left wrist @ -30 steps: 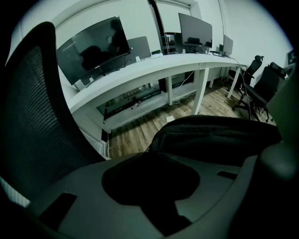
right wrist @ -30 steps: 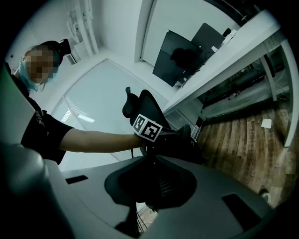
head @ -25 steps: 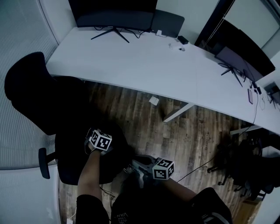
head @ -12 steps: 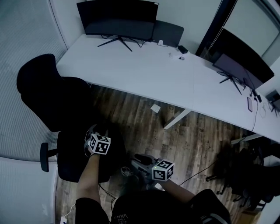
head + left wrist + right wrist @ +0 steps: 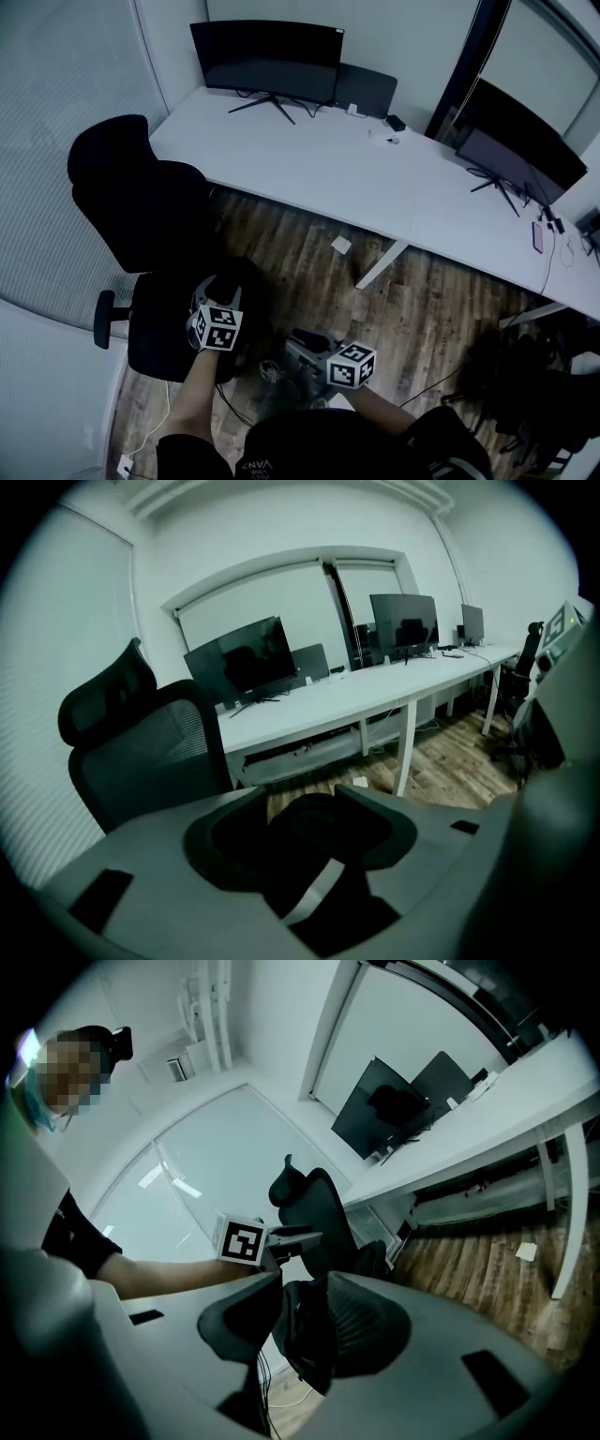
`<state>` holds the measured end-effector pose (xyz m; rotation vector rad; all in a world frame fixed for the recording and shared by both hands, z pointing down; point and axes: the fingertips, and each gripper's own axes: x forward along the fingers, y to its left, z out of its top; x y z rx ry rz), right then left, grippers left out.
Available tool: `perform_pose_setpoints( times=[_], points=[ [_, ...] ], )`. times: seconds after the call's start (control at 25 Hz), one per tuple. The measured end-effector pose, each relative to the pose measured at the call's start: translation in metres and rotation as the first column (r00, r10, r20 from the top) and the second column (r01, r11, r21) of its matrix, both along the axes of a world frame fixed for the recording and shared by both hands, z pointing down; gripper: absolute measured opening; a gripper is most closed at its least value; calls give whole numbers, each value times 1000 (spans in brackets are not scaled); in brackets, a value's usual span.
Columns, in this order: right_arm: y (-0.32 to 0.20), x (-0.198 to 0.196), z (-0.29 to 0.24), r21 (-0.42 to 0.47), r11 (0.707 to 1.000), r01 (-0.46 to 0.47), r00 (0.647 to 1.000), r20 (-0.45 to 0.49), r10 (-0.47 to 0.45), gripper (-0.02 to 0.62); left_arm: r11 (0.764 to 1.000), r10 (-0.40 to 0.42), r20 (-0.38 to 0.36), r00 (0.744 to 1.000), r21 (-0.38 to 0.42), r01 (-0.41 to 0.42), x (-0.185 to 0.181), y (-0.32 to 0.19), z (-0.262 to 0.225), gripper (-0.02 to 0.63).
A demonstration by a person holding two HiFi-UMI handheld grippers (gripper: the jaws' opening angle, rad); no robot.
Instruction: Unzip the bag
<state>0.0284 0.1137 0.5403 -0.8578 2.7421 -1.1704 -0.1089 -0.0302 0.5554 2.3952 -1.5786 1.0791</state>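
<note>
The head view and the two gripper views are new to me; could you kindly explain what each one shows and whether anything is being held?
There is no robot here: a person holds a two-jaw gripper in each hand, the left gripper and the right gripper. The head view comes from a camera on the person's head, looking down at both arms, a black office chair and the wooden floor. Each gripper view comes from a camera riding on that gripper, looking along its jaws. The long white desk carries monitors and a few items too small to tell. The left gripper's jaws stand apart around a dark thing with a pale stripe, apparently the black bag. The right gripper's jaws are apart too, with dark fabric between them. Neither looks clamped on anything.
</note>
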Motion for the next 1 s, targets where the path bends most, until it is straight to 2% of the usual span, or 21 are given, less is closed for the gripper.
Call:
perform_pose_setpoints(
  times=[0.16,0.36,0.56,0.76,1.0],
  points=[
    [16,5,-14,42,999,-6,1000,3,6,144,999,-11,-36,999,33,12,3,39,-17,239],
    [37,17,-28,95,995,-17,1000,-1,18,141,995,-25,-78,997,89,32,14,84,-41,200],
    [58,30,-38,124,992,-4,1000,-10,5,92,989,-36,-106,994,137,50,30,128,-61,144],
    [74,39,-48,144,990,5,1000,-2,-5,67,984,-61,-123,990,156,80,40,167,-71,87],
    [85,48,-56,160,987,13,1000,12,-15,55,979,-78,-152,985,174,104,56,202,-76,52]
  ],
)
